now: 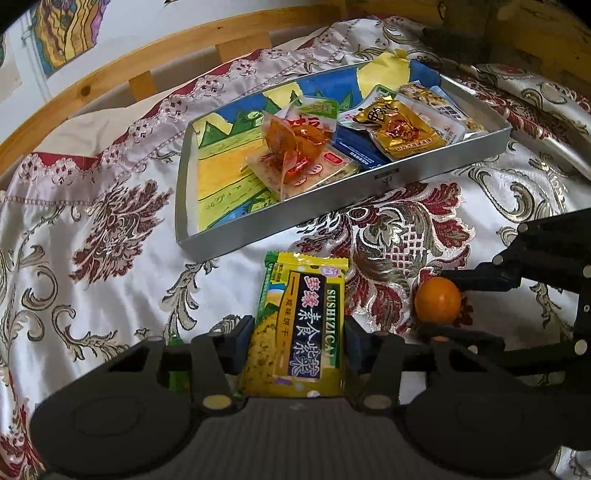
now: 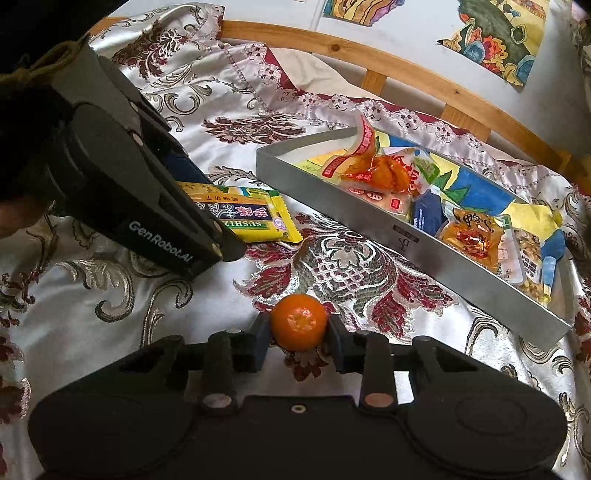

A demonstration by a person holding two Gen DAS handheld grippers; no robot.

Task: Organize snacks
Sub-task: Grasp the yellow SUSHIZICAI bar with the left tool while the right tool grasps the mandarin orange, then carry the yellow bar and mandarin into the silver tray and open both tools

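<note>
Left gripper (image 1: 299,341) pinches the yellow biscuit pack (image 1: 301,325) by its long edges, blue pads pressed on both sides, pack lying on the floral bedspread (image 1: 110,280) just short of the tray's near wall. Right gripper (image 2: 298,338) clamps the small orange (image 2: 299,322) between its fingers, orange low over the cloth, contact with cloth can't be told. In left wrist view the orange (image 1: 437,300) sits just right of the pack with the right gripper (image 1: 443,299) closed round it; in right wrist view the left gripper (image 2: 207,229) comes in from upper left, covering most of the pack (image 2: 255,218).

Silver tray (image 1: 280,229) sits on the bedspread beyond both items, lined with a blue-yellow drawing. Inside: clear orange-red pouches (image 1: 291,144) piled near the middle, gold packet (image 1: 402,127) to their right, lying over a blue pack (image 1: 360,149), nut packet (image 1: 439,99) in the far right corner. Left part of tray shows bare liner.

Wooden bed rail (image 1: 147,55) runs behind the bedspread, painted paper (image 1: 66,29) on the wall above
</note>
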